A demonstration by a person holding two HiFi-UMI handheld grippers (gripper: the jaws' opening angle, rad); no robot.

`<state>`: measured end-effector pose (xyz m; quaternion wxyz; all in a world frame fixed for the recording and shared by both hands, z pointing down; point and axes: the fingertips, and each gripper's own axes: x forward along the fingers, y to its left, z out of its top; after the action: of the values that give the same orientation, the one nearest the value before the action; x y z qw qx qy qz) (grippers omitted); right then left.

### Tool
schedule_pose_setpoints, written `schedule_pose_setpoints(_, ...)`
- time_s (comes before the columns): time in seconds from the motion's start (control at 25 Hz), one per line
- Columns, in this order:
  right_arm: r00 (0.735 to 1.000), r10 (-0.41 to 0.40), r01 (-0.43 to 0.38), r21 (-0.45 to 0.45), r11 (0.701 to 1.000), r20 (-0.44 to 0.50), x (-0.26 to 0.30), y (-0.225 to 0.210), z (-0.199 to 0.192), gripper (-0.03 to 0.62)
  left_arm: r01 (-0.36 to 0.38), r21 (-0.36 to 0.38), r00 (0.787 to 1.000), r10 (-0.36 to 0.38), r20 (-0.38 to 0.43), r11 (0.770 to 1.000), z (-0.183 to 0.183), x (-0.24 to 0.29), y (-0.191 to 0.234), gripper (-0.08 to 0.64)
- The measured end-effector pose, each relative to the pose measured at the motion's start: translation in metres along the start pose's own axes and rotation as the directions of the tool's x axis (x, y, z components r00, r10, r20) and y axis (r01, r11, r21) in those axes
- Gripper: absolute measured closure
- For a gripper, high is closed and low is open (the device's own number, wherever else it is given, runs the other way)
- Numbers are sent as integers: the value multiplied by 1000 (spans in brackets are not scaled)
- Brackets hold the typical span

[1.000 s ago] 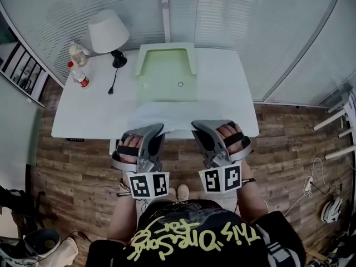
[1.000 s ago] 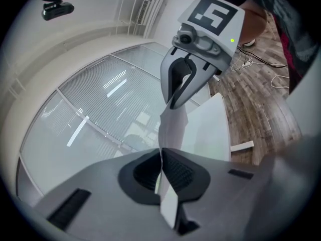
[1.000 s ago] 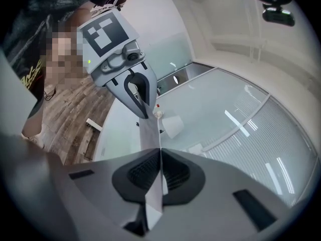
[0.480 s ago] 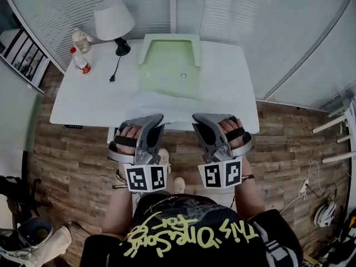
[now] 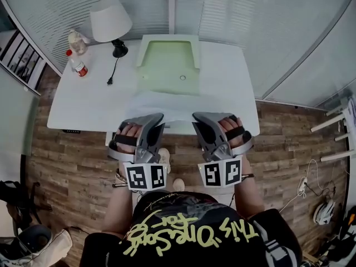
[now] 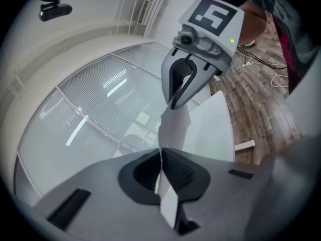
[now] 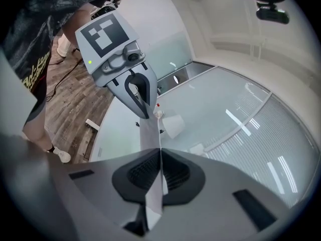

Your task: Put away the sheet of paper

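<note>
A white sheet of paper (image 5: 167,105) lies across the near part of the white table (image 5: 228,88), its near edge lifted past the table's front. My left gripper (image 5: 157,121) is shut on the sheet's near left part and my right gripper (image 5: 199,121) is shut on its near right part. In the left gripper view the paper (image 6: 173,129) runs out from my closed left gripper (image 6: 160,159) to the right gripper (image 6: 188,79). The right gripper view shows the paper (image 7: 149,134) pinched in the right gripper (image 7: 160,157), with the left gripper (image 7: 135,89) clamped further along. A pale green open file case (image 5: 167,65) lies just beyond the sheet.
A white table lamp (image 5: 110,20) with a black base and cord stands at the table's far left, beside two bottles (image 5: 78,65). Glass walls with blinds enclose the far side. Wooden floor (image 5: 72,160) surrounds the table; cables and gear lie at the right.
Both grippers keep their hold on the paper in the same place. The head view has shifted a little and the person's feet have moved.
</note>
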<state>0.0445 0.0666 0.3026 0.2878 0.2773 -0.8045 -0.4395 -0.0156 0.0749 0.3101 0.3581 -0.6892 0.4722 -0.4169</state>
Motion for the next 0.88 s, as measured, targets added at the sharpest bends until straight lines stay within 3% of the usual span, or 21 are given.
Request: schedule_pose_setpoints(0.88, 999, 34, -34, 24, 999, -35, 54, -6, -26, 584, 64, -12, 998, -64, 13, 998, -28, 52, 4, 551)
